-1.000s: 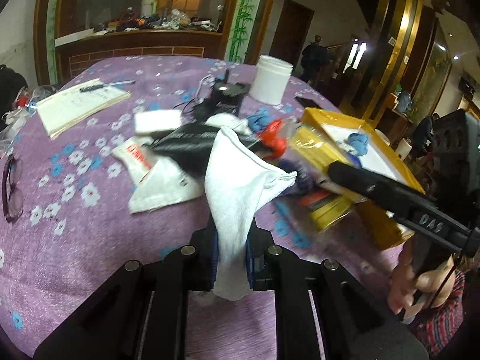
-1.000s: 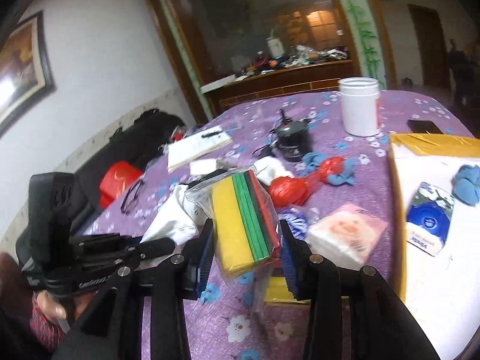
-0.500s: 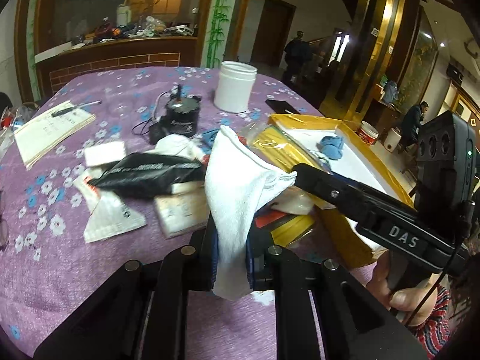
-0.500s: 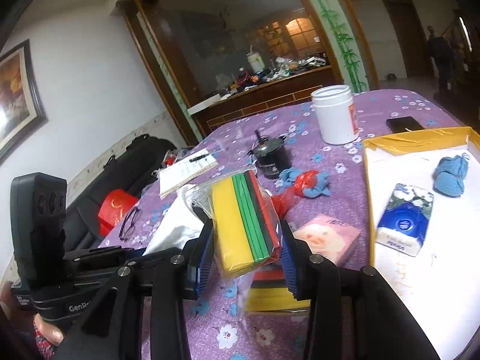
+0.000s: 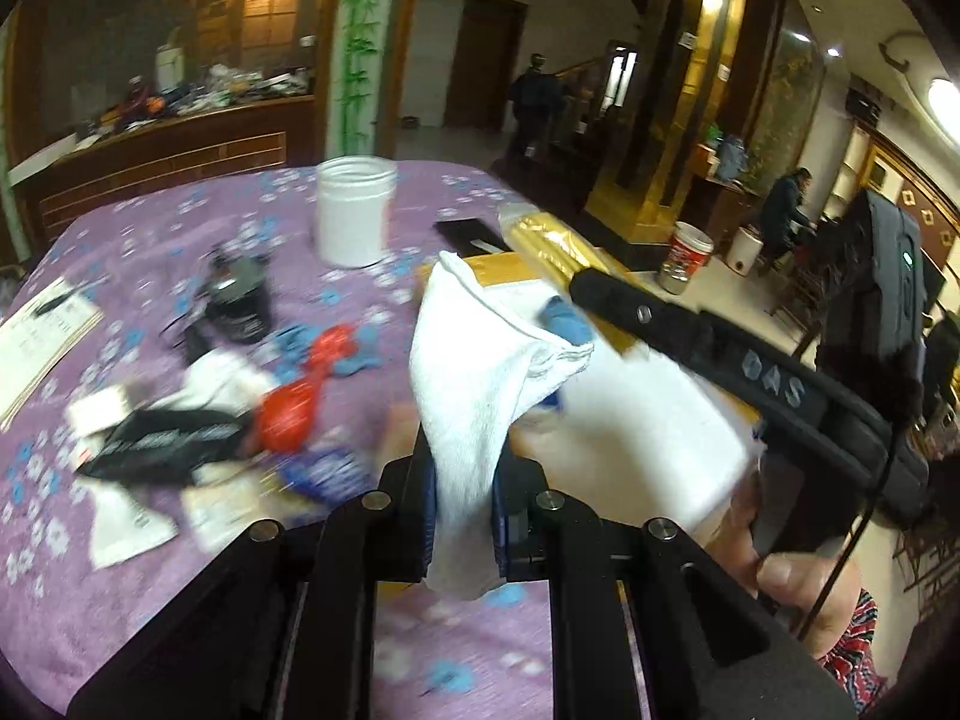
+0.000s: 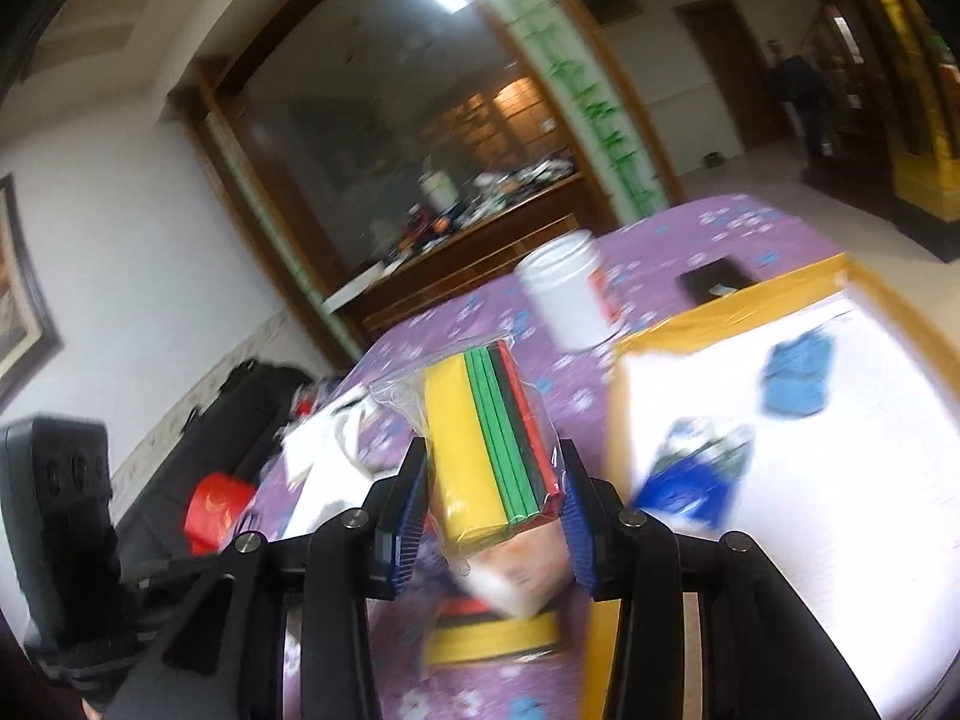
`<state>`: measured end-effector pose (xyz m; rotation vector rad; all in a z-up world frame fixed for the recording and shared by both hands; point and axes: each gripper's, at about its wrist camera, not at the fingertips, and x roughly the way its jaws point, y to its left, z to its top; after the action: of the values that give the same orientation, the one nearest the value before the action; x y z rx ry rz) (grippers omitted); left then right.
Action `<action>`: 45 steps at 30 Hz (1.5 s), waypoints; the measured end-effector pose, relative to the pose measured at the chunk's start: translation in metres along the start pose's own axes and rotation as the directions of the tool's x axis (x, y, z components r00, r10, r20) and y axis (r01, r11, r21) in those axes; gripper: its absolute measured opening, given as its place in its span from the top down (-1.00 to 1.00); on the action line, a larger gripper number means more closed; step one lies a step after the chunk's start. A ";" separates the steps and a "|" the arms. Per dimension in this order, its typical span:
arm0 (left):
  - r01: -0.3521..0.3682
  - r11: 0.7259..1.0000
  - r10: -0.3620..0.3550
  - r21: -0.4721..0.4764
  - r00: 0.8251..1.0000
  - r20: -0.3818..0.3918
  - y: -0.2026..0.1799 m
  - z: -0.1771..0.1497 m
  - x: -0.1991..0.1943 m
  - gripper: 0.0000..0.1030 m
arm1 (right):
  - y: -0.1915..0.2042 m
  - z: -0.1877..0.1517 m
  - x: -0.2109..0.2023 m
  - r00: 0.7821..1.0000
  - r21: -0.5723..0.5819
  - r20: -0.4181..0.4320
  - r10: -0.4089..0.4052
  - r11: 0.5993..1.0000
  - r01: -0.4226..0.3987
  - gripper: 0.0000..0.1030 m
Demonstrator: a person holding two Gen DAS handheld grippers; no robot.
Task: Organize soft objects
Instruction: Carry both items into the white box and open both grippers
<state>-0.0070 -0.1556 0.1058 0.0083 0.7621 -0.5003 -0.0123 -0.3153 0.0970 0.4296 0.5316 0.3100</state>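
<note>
My left gripper [image 5: 461, 504] is shut on a white towel [image 5: 480, 360] that stands up between its fingers, above the purple table. My right gripper [image 6: 492, 510] is shut on a clear bag of yellow, green and red sponges [image 6: 489, 450], held above the table beside the tray. The right gripper's body [image 5: 750, 378] crosses the left wrist view at the right. The yellow-rimmed white tray [image 6: 852, 480] holds a blue cloth [image 6: 798, 378] and a blue packet [image 6: 690, 480].
On the purple flowered tablecloth [image 5: 150, 228] stand a white jar [image 5: 354, 216], a black pot [image 5: 237, 294], a red bag [image 5: 288, 408], a black packet [image 5: 162, 444] and a notebook [image 5: 36, 342]. A second sponge pack [image 6: 492, 636] lies below the right gripper.
Both grippers have swung right towards the tray, each still holding its load. The views are blurred by the motion.
</note>
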 end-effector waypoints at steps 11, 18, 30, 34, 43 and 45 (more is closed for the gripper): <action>0.157 0.987 -0.156 0.030 0.987 -0.048 -0.081 0.034 0.076 0.78 | -0.093 0.071 -0.025 0.947 0.151 0.104 -0.304 0.946 0.287 0.19; 0.168 0.985 -0.160 0.033 0.974 -0.159 -0.086 0.013 0.123 0.78 | -0.139 0.066 -0.004 0.934 0.218 -0.003 -0.357 0.911 0.349 0.19; 0.155 0.988 -0.149 0.020 0.973 -0.174 -0.081 0.009 0.128 0.78 | -0.150 0.055 0.010 0.917 0.226 -0.084 -0.390 0.889 0.399 0.19; 0.155 0.988 -0.150 0.017 0.971 -0.185 -0.080 0.008 0.130 0.78 | -0.154 0.054 0.015 0.909 0.223 -0.103 -0.404 0.881 0.417 0.19; 0.152 0.988 -0.146 0.019 0.972 -0.186 -0.081 0.008 0.132 0.78 | -0.157 0.053 0.018 0.895 0.217 -0.132 -0.427 0.868 0.446 0.19; 0.151 0.988 -0.145 0.020 0.972 -0.186 -0.080 0.008 0.133 0.78 | -0.157 0.052 0.019 0.893 0.216 -0.135 -0.429 0.867 0.449 0.19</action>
<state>0.0447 -0.2853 0.0375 0.0296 0.9403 -0.6609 0.0590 -0.4606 0.0560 0.5193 0.7363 -0.1833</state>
